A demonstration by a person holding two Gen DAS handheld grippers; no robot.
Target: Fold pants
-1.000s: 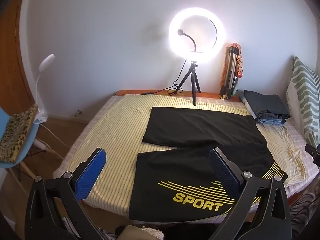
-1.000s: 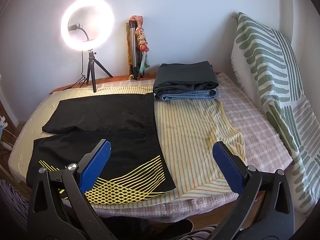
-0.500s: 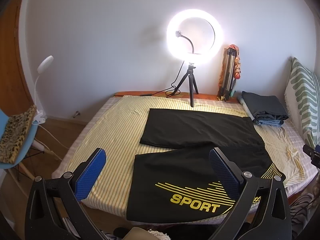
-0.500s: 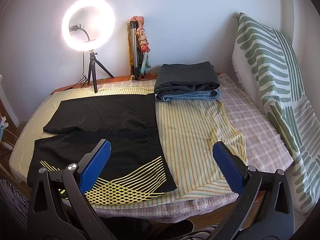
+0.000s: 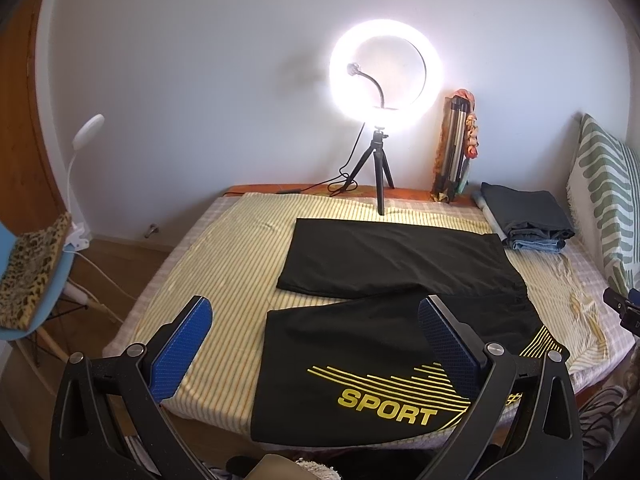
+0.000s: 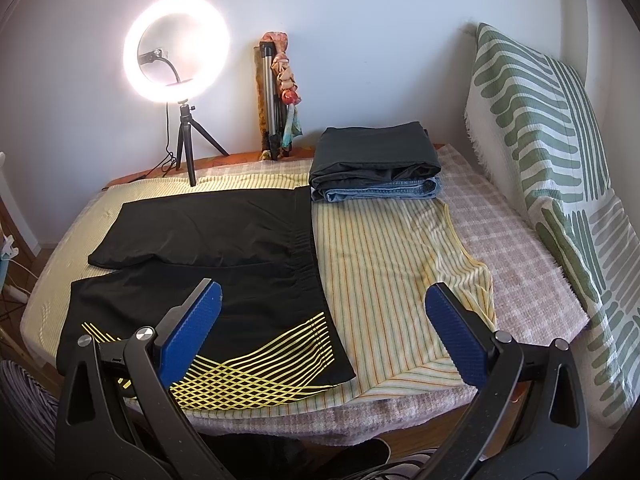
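Black shorts [image 5: 384, 300] with yellow stripes and the word SPORT lie flat on the striped bed sheet [image 5: 224, 264], both legs spread apart, waistband to the right. They also show in the right wrist view [image 6: 224, 256]. My left gripper [image 5: 316, 324] is open and empty, held above the near edge of the bed over the near leg. My right gripper [image 6: 324, 312] is open and empty, held above the near edge by the waistband end. Neither touches the cloth.
A lit ring light on a tripod [image 5: 382, 128] stands at the far edge of the bed. Folded dark pants and jeans [image 6: 376, 168] are stacked at the back right. A green patterned pillow [image 6: 560, 160] leans at the right. A blue chair [image 5: 28, 280] stands left of the bed.
Both grippers have pulled back and risen slightly, so the bed looks a little farther away. The shorts have not moved. Both grippers stay open.
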